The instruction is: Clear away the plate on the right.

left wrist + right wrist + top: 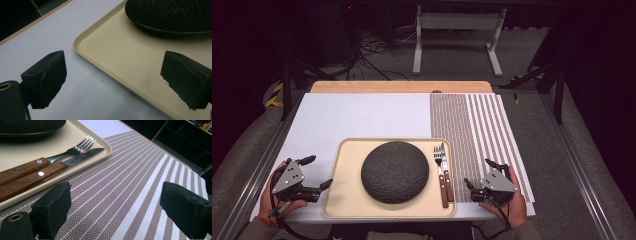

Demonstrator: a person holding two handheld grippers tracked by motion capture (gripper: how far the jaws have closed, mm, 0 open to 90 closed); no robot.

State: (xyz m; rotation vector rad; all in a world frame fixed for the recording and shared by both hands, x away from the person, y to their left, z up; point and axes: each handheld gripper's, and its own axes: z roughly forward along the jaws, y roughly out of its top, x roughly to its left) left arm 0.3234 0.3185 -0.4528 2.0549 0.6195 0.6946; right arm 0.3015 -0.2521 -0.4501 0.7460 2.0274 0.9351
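A beige tray [347,195] lies at the table's near edge with a dark textured plate [395,171] upside down in its middle. A fork [440,172] and a knife [445,175] with wooden handles lie side by side along its right side. My left gripper [318,172] is open just left of the tray, its jaws astride the tray's rim [82,53] with the plate [172,15] ahead. My right gripper [478,174] is open over the striped placemat [472,135], right of the tray. Its view has the fork [72,150] and knife [75,160] at the left.
A white mat [357,115] covers the left of the wooden table [402,86]; the brown-and-white striped placemat [130,195] covers the right. Beyond the table stand a white frame [457,30], cables on the floor and dark surroundings. Metal rails [572,160] flank the table.
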